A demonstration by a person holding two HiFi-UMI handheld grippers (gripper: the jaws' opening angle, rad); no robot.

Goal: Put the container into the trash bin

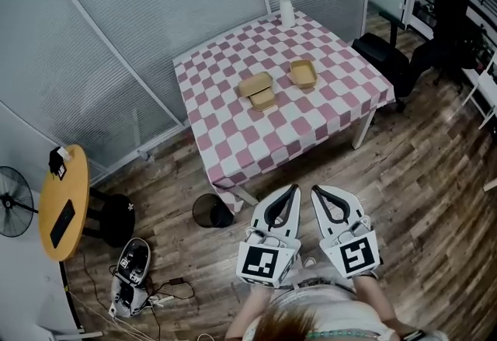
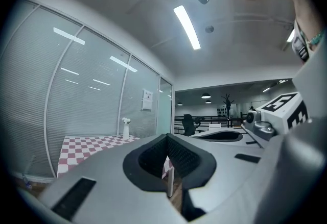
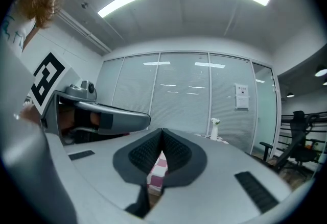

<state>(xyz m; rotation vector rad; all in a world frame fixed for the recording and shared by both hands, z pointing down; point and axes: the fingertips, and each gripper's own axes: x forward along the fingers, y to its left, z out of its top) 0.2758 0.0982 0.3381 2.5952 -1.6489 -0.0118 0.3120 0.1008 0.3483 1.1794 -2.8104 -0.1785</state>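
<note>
Grey left tool [image 1: 294,190] and right tool [image 1: 317,190] are both closed on nothing, side by side over the wooden floor [image 1: 404,176] short of the bench [image 1: 233,147]. Black trash bin [image 1: 212,211] stands on the floor at the bench's near corner. One brown container [image 1: 303,73] rests mid-bench, a second container [image 1: 258,91] just beside it, and a white spray bottle [image 1: 285,4] at the far edge.
</note>
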